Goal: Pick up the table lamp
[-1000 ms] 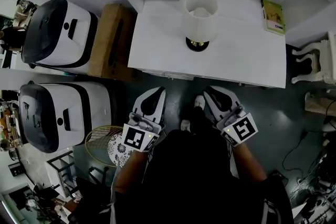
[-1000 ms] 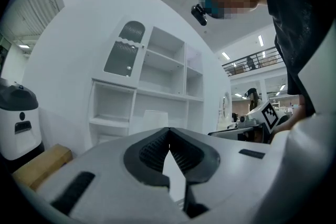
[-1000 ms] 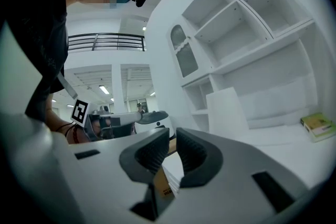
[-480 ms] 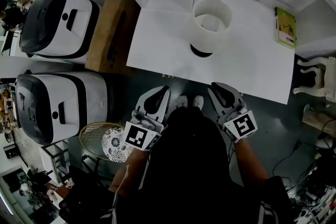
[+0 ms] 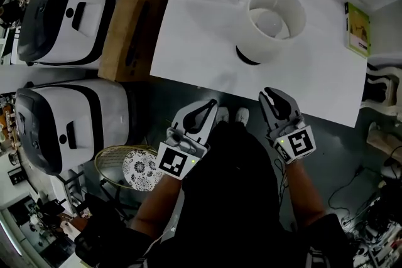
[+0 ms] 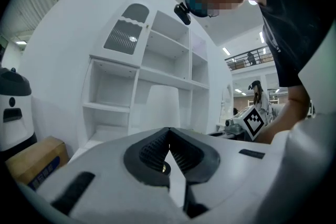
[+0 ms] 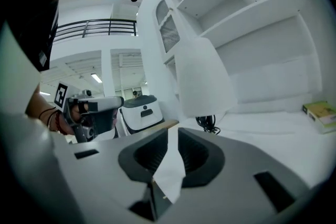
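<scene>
Standing upper right, the table lamp [image 5: 276,22] — white drum shade, dark base; left gripper [image 5: 207,107] and right gripper [image 5: 271,96] clenched, empty.

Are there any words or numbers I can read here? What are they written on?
No text here can be read.
green book: cover print, too small to read.
cardboard box: blue print, too blurred to read.
Cubes on the left gripper and right gripper: black-and-white square patterns, no letters.
</scene>
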A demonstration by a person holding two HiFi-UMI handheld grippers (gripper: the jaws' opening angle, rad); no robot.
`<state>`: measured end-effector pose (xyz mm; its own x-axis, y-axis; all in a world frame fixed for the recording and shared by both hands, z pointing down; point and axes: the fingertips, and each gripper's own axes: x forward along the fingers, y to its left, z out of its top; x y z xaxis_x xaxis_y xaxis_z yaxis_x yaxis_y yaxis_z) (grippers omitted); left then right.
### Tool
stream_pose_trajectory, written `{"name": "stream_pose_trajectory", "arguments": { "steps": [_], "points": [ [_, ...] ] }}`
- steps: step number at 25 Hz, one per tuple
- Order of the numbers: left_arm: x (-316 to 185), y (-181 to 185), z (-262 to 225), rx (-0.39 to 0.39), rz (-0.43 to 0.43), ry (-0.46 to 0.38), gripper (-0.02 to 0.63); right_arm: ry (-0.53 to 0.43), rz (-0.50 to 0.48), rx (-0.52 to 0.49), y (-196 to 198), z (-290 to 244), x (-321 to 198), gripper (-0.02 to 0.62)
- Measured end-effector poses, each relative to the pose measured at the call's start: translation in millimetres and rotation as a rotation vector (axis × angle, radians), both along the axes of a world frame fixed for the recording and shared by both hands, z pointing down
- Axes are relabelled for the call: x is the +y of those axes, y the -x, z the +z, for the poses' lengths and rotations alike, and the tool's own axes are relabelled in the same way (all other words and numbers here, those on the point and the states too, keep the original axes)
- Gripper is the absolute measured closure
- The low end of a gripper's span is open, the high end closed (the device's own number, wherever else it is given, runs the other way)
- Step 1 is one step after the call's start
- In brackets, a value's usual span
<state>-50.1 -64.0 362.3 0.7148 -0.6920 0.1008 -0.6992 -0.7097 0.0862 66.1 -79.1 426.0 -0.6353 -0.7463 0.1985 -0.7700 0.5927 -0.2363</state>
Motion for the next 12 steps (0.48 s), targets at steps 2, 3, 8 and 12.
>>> {"name": "stream_pose_trajectory", "arguments": {
  "steps": [2,3,8,12],
  "points": [
    [-2,0,12,-0.023,-0.005,-0.003,0.589,-0.001,0.003,0.017,1,11,-6,0.557],
    [-3,0,19,-0.027,-0.01,0.006,0.589,-0.001,0.005,0.027,2,16,-8,0.557],
    [-8,0,44,-0.02,-0.018,0.037,0.589,0.001,0.032,0.059,-3,38,-16,0.557],
    [-13,-1,55,-0.025,-0.014,0.038,0.589,-0.002,0.04,0.071,-8,52,-25,0.554]
  ]
}}
